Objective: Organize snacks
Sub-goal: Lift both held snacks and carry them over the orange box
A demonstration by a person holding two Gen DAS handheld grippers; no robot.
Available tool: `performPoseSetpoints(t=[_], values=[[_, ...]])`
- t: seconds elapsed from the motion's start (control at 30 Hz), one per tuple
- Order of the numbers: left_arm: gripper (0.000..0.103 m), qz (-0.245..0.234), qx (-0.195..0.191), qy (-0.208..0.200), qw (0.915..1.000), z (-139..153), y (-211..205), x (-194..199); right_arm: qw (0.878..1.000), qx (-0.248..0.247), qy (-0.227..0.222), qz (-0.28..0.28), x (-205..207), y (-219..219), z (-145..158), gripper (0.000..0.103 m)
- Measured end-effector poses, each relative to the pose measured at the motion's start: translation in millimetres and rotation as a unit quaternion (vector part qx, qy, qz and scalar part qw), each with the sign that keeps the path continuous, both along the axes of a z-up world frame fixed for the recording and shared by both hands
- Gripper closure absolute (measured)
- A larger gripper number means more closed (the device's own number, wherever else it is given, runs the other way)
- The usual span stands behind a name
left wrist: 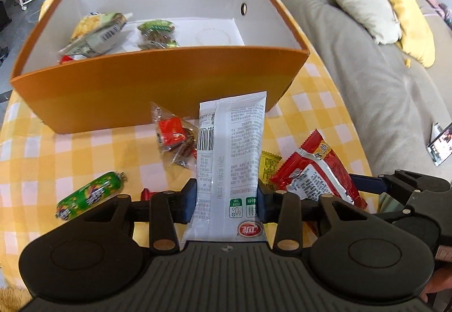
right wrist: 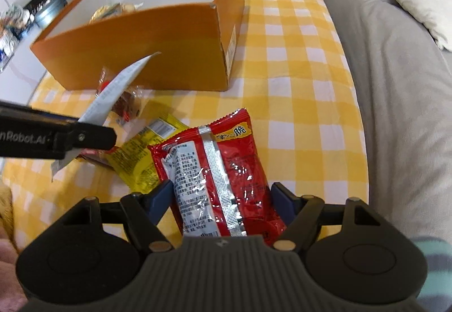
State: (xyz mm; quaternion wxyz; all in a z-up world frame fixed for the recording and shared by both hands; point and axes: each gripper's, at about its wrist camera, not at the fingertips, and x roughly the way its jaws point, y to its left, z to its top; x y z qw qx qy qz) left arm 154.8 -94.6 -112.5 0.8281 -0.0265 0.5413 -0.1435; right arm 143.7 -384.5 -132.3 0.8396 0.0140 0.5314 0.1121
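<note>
Item one: white packet (left wrist: 230, 159), clamped in my left gripper (left wrist: 226, 200) at its lower half, standing above the checked cloth (left wrist: 84, 148) before the orange box (left wrist: 158, 91). Light, thin, crinkly; I judge it floppy above the grip.

Item two: red packet (right wrist: 226, 170), pinched across its width by my right gripper (right wrist: 223, 202). Slick foil, puffy, probably crushable; hold gently.

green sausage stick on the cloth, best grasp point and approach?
Grip the green sausage at mid-length, from above, fingers across its narrow width. It lies flat on the checked cloth, tilted diagonally, with clear cloth on both long sides; the crimped ends look too small to hold.
</note>
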Motion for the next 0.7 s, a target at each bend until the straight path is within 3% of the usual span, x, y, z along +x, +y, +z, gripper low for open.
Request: performPoseSetpoints(t=[0.3, 0.7], values=[[0.057, 0.019, -0.027, -0.042, 0.9986, 24, 25, -22, 0.998, 0.039, -0.017, -0.041, -20, -1, 26, 0.03], [0.057, 0.044, -0.056, -0.116, 0.9907, 69, 56, -42, 0.995, 0.064, -0.068, -0.039, -37, 15, 73, 0.03]])
